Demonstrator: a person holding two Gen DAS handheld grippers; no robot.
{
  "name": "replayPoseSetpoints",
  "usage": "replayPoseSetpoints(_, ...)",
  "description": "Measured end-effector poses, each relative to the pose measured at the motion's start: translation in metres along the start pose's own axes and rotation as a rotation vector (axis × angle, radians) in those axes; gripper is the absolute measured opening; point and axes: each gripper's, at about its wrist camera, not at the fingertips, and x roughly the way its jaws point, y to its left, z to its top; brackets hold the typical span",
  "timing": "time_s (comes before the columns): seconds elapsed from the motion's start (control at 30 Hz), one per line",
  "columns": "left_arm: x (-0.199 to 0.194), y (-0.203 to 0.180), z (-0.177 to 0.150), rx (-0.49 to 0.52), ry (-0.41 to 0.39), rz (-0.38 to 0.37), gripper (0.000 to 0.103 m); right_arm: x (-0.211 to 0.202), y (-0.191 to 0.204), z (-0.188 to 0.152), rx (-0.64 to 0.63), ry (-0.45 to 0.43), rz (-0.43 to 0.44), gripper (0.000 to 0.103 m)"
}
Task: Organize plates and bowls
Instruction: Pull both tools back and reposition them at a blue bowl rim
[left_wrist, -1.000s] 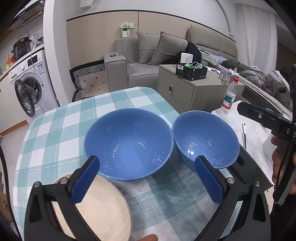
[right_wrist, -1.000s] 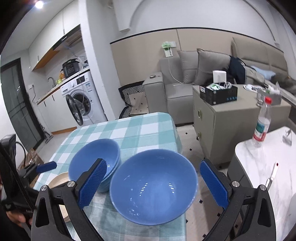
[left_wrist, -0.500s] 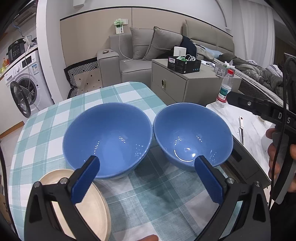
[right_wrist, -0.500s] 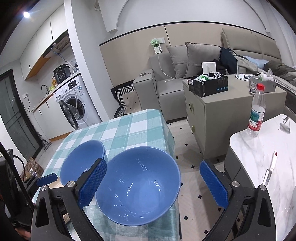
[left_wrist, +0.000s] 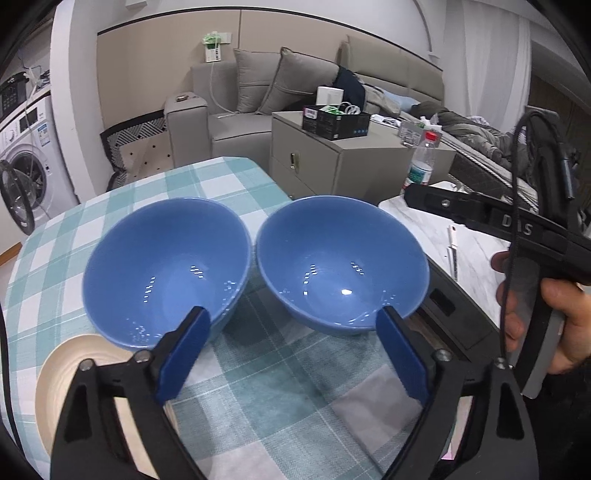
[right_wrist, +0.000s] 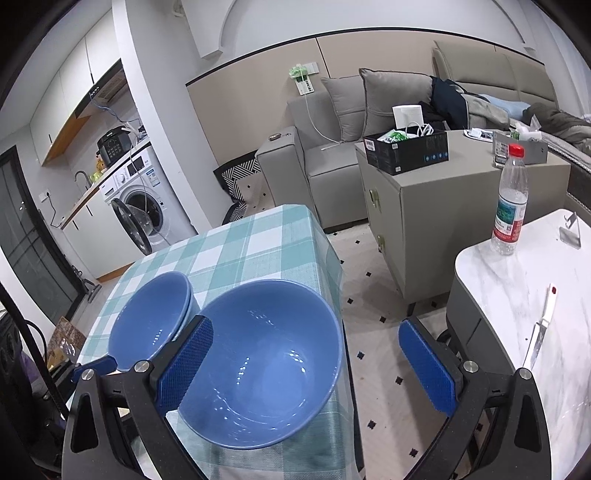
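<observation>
**Two blue bowls and a cream plate on the checked table**

Item 1. Left blue bowl (left_wrist: 166, 273): sitting upright on the teal-and-white checked tablecloth (left_wrist: 280, 398), left of centre. In the right wrist view it is showing a doubled rim, so it may be a stack of two; this cannot be told for certain.

Item 2. Right blue bowl (left_wrist: 341, 264): standing upright at the right edge of the table, just beside the left bowl, rims nearly touching.

Item 3. Cream plate (left_wrist: 62, 384): lying flat at the near left corner of the table, its far edge tucking under the left bowl's near side, partly hidden by the gripper frame.

Item 4. Left gripper (left_wrist: 291, 343): hovering above the near part of the table, its blue pads standing wide apart after having just been closing somewhat. Nothing is lying between the pads; one tip is overlapping each bowl's near rim in the picture.

Item 5. Right gripper (right_wrist: 304, 362): hanging over the right bowl, jaws standing wide. The left pad is reaching over the bowl's left rim, the right pad is standing clear over the floor; neither is pressing on the bowl. A hand (left_wrist: 546, 325) is holding its handle.

Item 6. Surroundings: a water bottle (right_wrist: 509, 206) and a knife (right_wrist: 541, 328) are lying on the white marble table (right_wrist: 517, 295) to the right.
</observation>
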Motion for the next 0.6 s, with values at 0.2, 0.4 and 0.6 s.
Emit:
replayPoseSetpoints(0.2, 0.007, -0.003, 0.001, -0.003, 0.021, -0.019, 0.068, 0.006, -0.007, -0.002, 0.014, 0.014, -0.012, 0.102)
replayPoseSetpoints(0.4, 0.020, -0.006, 0.003, -0.016, 0.055, -0.034, 0.063, 0.013, -0.010, -0.004, 0.028, 0.030, -0.006, 0.102)
replayPoseSetpoints(0.6, 0.033, -0.003, 0.006, -0.041, 0.068, -0.019, 0.062, 0.023, -0.010, -0.007, 0.028, 0.050, -0.022, 0.102)
